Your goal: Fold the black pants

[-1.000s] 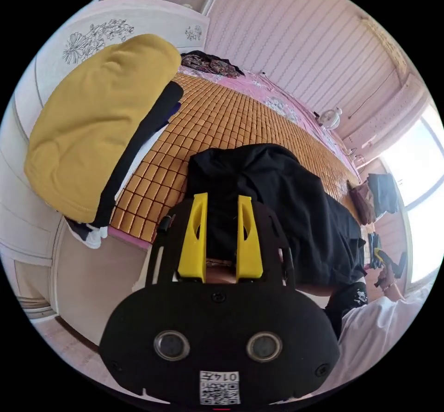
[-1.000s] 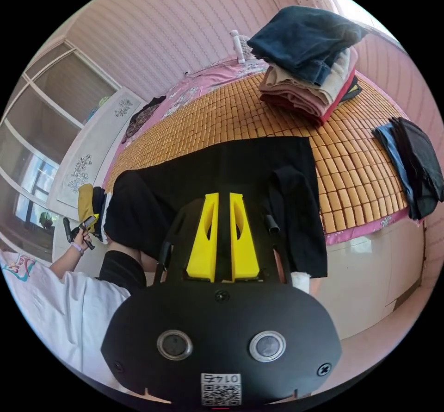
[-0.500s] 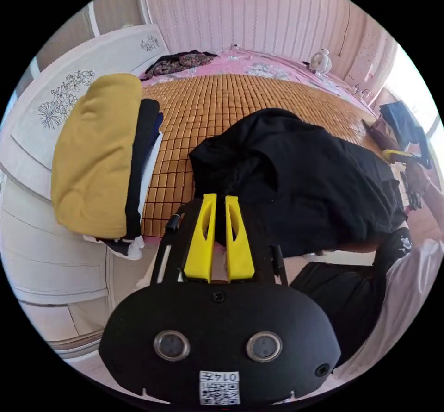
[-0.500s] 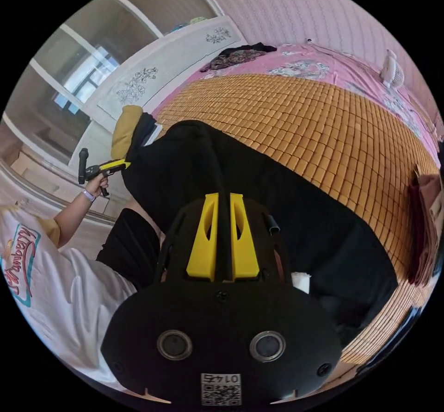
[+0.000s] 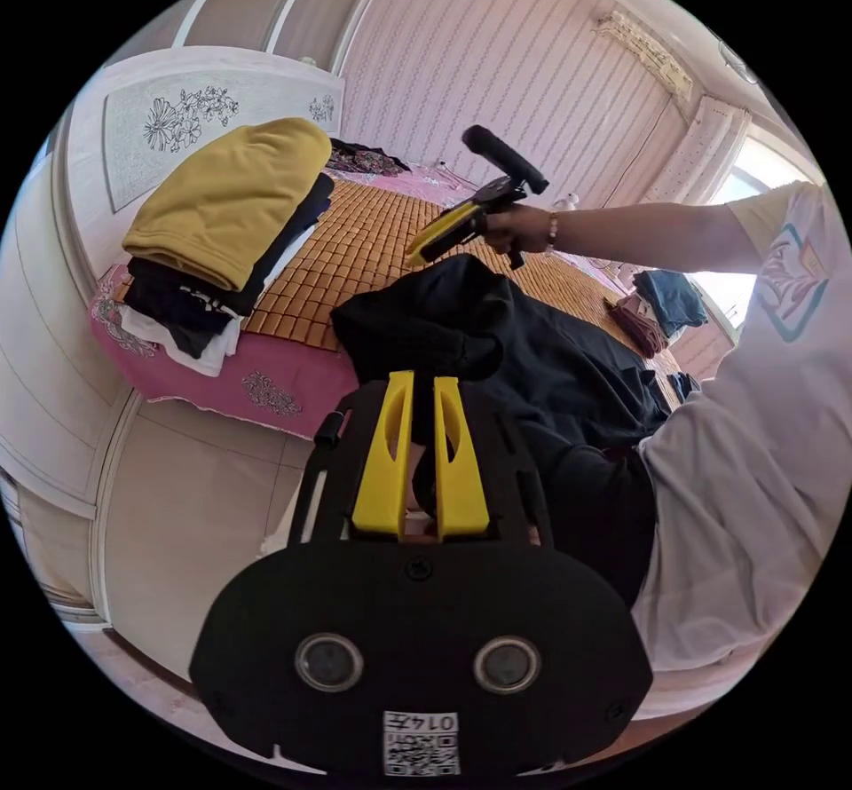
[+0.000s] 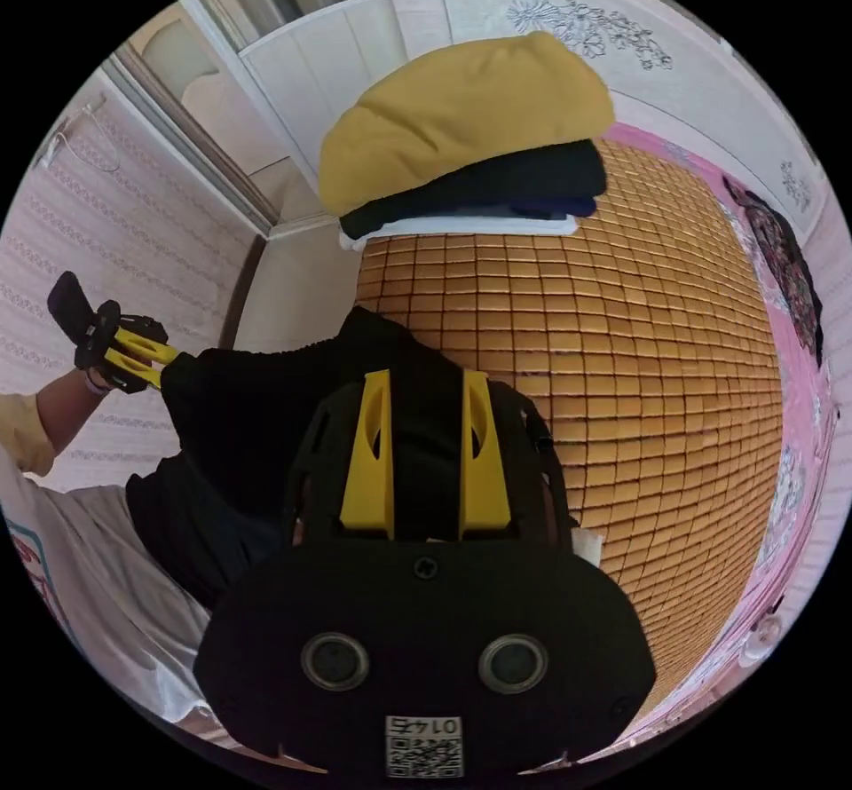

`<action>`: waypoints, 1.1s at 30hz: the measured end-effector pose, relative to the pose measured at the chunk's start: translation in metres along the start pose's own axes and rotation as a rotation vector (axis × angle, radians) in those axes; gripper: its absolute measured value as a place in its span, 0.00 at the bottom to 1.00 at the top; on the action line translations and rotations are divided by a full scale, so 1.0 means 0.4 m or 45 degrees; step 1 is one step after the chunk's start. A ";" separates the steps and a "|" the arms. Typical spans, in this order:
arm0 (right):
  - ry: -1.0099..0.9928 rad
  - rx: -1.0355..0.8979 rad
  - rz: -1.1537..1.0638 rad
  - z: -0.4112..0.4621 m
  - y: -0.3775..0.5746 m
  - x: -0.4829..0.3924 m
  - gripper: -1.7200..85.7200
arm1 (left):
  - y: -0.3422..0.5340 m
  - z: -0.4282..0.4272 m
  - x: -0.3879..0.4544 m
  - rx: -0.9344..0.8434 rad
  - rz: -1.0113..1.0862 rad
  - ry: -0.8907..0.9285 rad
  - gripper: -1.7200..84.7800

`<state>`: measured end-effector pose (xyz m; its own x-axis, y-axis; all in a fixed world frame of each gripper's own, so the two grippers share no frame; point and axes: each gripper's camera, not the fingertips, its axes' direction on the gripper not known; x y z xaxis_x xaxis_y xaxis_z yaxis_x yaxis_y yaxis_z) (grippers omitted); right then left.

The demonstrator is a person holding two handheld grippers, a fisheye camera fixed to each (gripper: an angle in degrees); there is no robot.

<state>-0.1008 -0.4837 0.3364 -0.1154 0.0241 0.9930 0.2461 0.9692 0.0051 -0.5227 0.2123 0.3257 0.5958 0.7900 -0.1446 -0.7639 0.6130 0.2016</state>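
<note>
The black pants [image 5: 532,355] lie bunched near the front edge of the bamboo mat [image 5: 373,231], partly hanging off against the person's body. My left gripper [image 5: 415,377] is shut with black cloth between its yellow jaws. In the right gripper view it [image 6: 164,355] holds the left edge of the pants [image 6: 240,408]. My right gripper [image 6: 426,375] is open, jaws apart over the black cloth. In the left gripper view a hand holds it [image 5: 422,250] just above the raised fold of the pants.
A stack of folded clothes [image 5: 231,195] topped by a yellow garment [image 6: 461,106] sits at the mat's corner by the white headboard [image 5: 177,115]. Another folded pile [image 5: 666,302] lies far along the bed. The person's white shirt [image 5: 754,426] is close on the right.
The right gripper's jaws have opened and it has swung over toward the yellow-topped stack. The left gripper stays closed on the cloth and has pulled back off the bed edge.
</note>
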 end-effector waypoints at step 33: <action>-0.200 0.645 0.130 -0.664 0.425 -0.143 0.02 | -0.083 -0.026 0.266 0.077 0.700 -0.005 0.15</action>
<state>0.2031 -0.3854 0.3119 -0.2676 0.1234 0.9556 -0.2267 0.9559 -0.1869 -0.4367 0.2761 0.2936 0.1140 0.9935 0.0013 -0.9472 0.1083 0.3017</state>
